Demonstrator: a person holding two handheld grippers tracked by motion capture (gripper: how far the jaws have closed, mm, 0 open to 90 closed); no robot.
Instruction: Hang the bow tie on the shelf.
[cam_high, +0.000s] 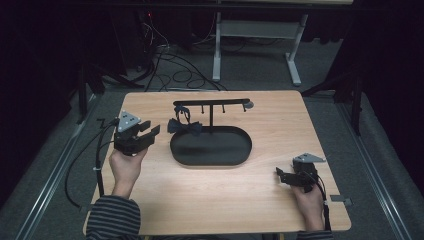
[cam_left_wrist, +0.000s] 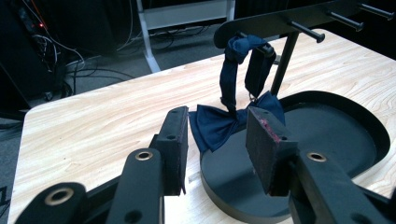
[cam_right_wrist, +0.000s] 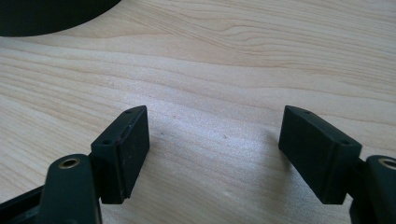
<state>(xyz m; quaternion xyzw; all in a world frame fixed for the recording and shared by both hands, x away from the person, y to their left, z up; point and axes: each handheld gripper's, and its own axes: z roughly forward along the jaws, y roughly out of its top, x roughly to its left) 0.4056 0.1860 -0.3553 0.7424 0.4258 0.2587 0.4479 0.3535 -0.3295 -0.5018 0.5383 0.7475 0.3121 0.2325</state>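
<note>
Left gripper (jaws apart) faces bow tie

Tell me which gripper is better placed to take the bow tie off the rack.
Left, probably. The left gripper is open, aimed at the bow tie hanging from the rack. The right gripper sits open over bare table.

One wooden table is seen, and one black oval tray is set on it. One black T-shaped stand is carried by the tray, with four pegs counted along its bar. One navy bow tie is hung by its strap from the end peg. Two grippers are counted: the left gripper and the right gripper, each held by one hand. One white-legged frame is seen on the floor beyond.
</note>
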